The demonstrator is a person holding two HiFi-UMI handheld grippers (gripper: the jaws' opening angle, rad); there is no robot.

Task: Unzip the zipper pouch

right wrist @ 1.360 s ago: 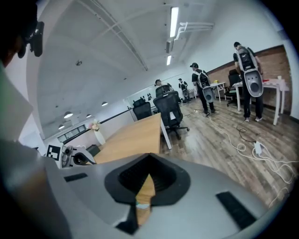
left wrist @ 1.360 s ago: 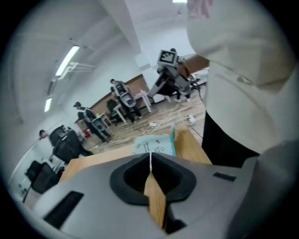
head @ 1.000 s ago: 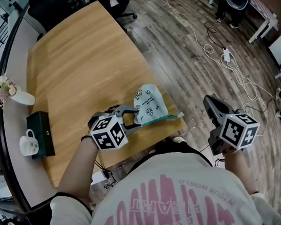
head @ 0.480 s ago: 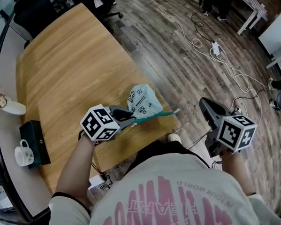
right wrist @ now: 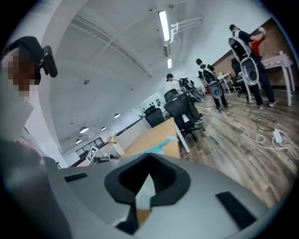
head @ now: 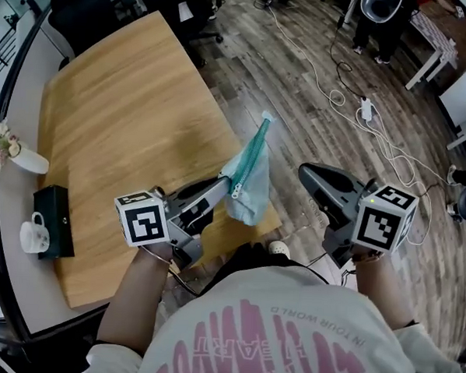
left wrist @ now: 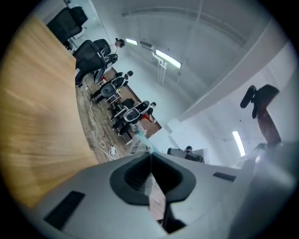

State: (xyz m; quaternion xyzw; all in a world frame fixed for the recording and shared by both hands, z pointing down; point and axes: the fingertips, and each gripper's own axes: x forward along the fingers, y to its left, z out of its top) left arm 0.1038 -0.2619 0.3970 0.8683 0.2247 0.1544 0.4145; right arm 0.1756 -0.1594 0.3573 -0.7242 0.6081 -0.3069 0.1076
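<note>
The zipper pouch (head: 247, 186) is pale mint with a teal zipper (head: 253, 153) and hangs in the air over the table's near right edge. My left gripper (head: 222, 187) has just been closing and is shut on the pouch's lower left part, near the zipper's end. In the left gripper view the left gripper (left wrist: 150, 158) pinches a thin pale strip, with a bit of the pouch (left wrist: 139, 134) beyond. My right gripper (head: 310, 175) is shut and empty, a little right of the pouch and apart from it. In the right gripper view the right gripper (right wrist: 149, 161) points at the pouch (right wrist: 158, 146).
The wooden table (head: 120, 106) carries a black box (head: 48, 220), a white mug (head: 29, 237) and a small flower vase (head: 20, 157) at its left edge. White cables (head: 355, 91) lie on the floor to the right. An office chair (head: 79, 2) stands at the far end.
The left gripper closed on the pouch, rolled and lifted it off the table, so the pouch now hangs with its zipper upright. The right gripper rose and moved closer to it.
</note>
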